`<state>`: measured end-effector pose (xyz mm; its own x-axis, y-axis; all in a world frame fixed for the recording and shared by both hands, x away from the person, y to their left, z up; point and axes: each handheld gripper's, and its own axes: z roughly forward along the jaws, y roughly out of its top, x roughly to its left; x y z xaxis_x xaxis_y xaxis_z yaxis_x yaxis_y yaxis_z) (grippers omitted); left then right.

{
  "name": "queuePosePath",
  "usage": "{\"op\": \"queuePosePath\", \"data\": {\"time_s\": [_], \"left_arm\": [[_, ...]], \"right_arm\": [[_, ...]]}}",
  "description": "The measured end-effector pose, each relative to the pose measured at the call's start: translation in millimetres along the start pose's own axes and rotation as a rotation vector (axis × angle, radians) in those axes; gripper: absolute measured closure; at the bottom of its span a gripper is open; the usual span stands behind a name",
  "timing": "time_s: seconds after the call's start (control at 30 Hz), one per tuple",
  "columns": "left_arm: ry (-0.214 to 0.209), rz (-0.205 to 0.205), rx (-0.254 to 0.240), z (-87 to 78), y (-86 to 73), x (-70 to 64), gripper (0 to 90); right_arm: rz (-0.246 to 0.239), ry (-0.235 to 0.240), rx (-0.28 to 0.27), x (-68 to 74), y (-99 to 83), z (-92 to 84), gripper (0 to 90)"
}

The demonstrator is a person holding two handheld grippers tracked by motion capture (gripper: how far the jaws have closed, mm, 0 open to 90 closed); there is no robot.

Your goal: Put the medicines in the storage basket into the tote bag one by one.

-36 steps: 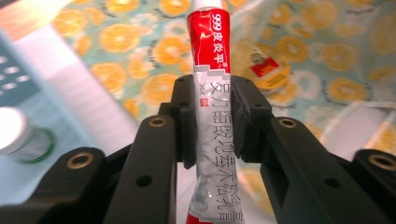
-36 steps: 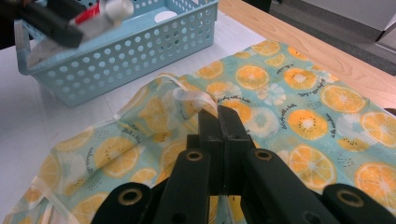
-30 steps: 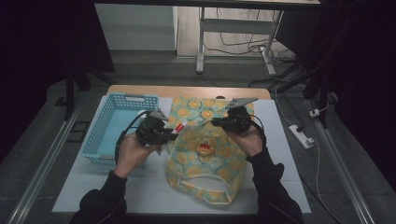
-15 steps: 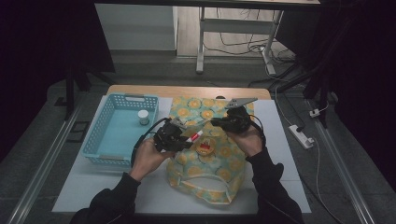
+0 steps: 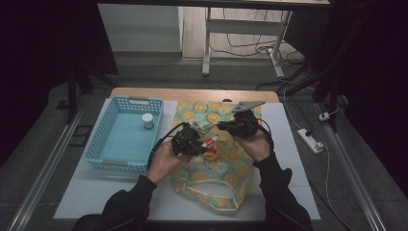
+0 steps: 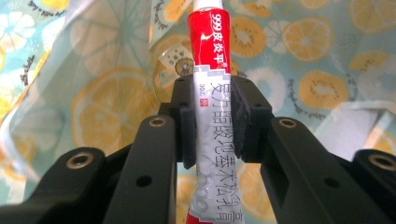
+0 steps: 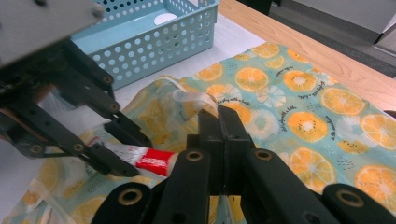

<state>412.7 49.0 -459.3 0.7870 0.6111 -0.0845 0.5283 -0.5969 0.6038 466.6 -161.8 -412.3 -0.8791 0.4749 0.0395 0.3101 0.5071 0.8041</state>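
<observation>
Two hand-held grippers: left (image 6: 212,119) clamped on ointment tube (image 6: 209,60), right (image 7: 219,126) closed on bag (image 5: 211,192) edge

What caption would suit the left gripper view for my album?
Left gripper clamps a red-and-white tube above a fruit-print bag.

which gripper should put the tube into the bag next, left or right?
Left. The left gripper is already shut on the red-and-white tube, pointing it at the fruit-print bag. The right gripper is shut on the bag's edge, apparently holding it open.
</observation>
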Motion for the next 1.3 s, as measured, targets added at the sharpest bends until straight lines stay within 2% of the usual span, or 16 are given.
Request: {"op": "queuePosePath", "data": {"time_s": [0.23,0.4,0.57,0.67,1.03,1.3], "left_arm": [[0.015,-0.01,0.004,14.6,5.4,5.1,72.6],[0.033,-0.033,0.004,23.6,6.1,11.7,72.6],[0.065,-0.028,0.016,31.9,7.4,15.3,72.6],[0.077,-0.042,0.013,36.2,7.5,17.9,72.6],[0.107,-0.08,0.012,44.9,8.6,28.7,72.5],[0.112,-0.096,0.007,47.3,7.0,33.0,71.9]], "right_arm": [[0.0,-0.003,-0.001,0.1,0.0,0.0,90.0],[0.001,-0.009,0.001,0.4,-0.1,1.0,90.0],[0.001,-0.011,0.004,0.8,-0.2,2.2,90.0],[0.001,-0.014,0.005,1.0,-0.3,2.8,90.0],[0.003,-0.018,0.012,0.7,-1.4,5.5,90.0],[0.001,-0.016,0.015,0.9,-1.7,6.3,90.0]]}}
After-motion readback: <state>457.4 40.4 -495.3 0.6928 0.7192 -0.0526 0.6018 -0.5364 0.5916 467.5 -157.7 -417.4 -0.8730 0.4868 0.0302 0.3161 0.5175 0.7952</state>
